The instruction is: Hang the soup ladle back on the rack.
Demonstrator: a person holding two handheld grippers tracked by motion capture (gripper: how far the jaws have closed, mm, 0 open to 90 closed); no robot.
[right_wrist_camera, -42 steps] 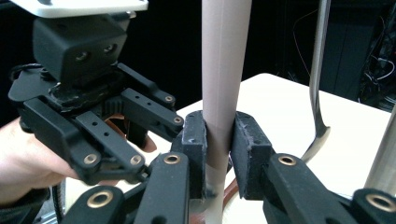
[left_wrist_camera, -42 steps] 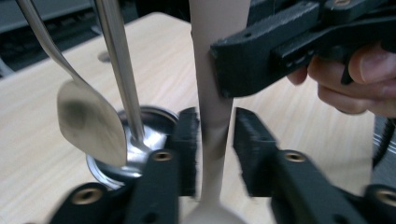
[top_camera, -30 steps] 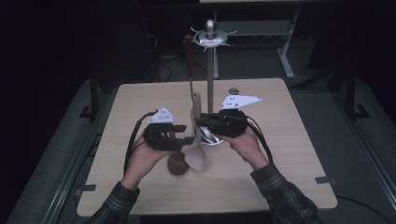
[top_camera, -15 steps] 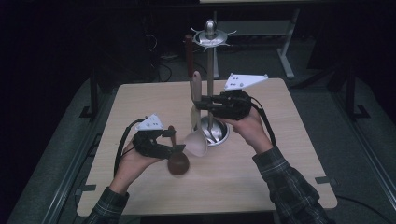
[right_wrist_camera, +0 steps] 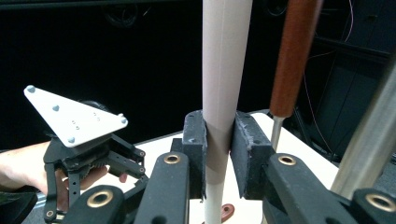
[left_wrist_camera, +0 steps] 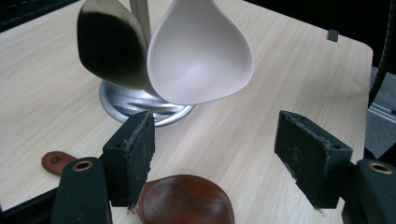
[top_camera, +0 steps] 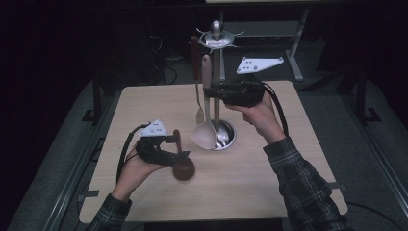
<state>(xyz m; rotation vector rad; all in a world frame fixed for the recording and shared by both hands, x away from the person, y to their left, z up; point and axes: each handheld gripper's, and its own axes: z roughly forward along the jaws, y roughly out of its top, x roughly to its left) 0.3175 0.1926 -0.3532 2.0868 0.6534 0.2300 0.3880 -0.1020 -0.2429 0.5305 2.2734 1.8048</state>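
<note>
Right gripper [top_camera: 208,91], centre-top of high view: fingers clenched on handle of pale beige plastic ladle [top_camera: 206,130], hanging beside steel utensil stand [top_camera: 217,86]. Left gripper [top_camera: 179,148], lower left: fingers released, over dark brown wooden spoon [top_camera: 183,167] lying on light wood desk [top_camera: 250,168].

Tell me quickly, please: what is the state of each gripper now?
Left gripper: open, holding nothing, above the brown spoon.
Right gripper: closed on the white ladle handle.
</note>
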